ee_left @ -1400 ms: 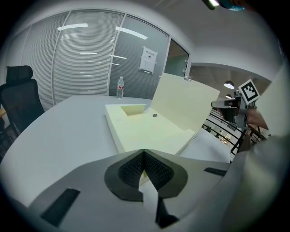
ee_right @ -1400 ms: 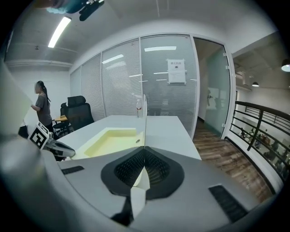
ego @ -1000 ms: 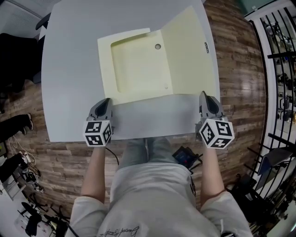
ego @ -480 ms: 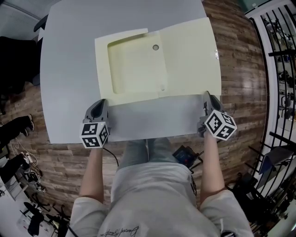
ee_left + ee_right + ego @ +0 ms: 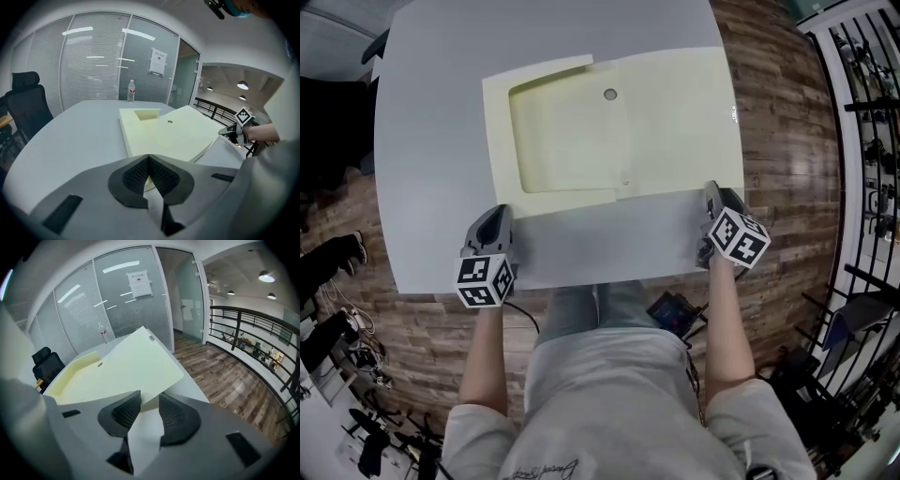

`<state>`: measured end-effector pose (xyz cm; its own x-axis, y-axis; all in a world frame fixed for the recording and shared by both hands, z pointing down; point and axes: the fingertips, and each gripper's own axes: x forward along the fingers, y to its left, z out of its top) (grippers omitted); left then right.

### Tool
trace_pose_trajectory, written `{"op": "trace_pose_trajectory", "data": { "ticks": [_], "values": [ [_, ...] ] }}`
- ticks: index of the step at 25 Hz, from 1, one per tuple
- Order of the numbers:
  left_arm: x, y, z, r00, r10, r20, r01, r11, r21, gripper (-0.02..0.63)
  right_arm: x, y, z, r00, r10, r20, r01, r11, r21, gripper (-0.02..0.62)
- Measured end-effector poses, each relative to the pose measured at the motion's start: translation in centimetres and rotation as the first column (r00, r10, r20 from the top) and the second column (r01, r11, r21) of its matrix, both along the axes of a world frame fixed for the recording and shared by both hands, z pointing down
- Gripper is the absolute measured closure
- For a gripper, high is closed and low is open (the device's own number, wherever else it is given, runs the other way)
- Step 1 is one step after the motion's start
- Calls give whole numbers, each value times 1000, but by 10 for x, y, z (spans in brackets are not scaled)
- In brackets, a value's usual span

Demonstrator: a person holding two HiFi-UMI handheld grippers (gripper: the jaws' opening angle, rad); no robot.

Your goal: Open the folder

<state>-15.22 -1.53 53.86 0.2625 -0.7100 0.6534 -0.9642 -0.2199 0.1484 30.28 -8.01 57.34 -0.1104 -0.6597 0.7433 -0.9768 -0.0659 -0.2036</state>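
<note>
Pale yellow folder (image 5: 572, 131) lies open on the grey table (image 5: 431, 141), tray side left, cover (image 5: 680, 122) spread out to the right. A second ago the cover stands raised at a slant with its far corner up. Half a second ago it is lower. Now it lies flat or almost flat, reaching near the table's right edge. The round hole (image 5: 609, 94) in the tray side shows in all three head views.

The right gripper (image 5: 711, 189) sits at the cover's near right corner, lower than a second ago, and its marker cube has rolled. Its jaws are opening. In the right gripper view the dark pads (image 5: 123, 412) stand apart, and the cover's corner edge shows in the gap at the tips with neither pad pressing on it.

The left gripper (image 5: 498, 212) is at the folder's near left corner, in much the same spot as before. Its jaws are pressed together at the tips. A sliver of yellow shows under the pads in the left gripper view, but touching or pinching cannot be told.

Beyond the folder a water bottle (image 5: 131, 90) stands at the table's far edge, and a black chair (image 5: 26, 103) is at the left side. Wood floor (image 5: 787, 141) lies to the right of the table.
</note>
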Motion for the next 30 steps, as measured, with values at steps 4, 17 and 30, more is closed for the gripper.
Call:
{"op": "trace_pose_trajectory", "data": {
  "ticks": [4, 17, 30],
  "values": [
    [-2, 1, 0, 1000, 3, 4, -3, 1000, -3, 597, 4, 0, 11, 998, 14, -63, -17, 999, -42, 427],
    [-1, 0, -2, 1000, 3, 4, -3, 1000, -3, 597, 14, 3, 26, 987, 46, -151, -62, 993, -103, 368],
    [-1, 1, -3, 1000, -1, -4, 1, 1000, 3, 597, -19, -2, 22, 885, -248, -394, 206, 967, -147, 556]
  ]
}}
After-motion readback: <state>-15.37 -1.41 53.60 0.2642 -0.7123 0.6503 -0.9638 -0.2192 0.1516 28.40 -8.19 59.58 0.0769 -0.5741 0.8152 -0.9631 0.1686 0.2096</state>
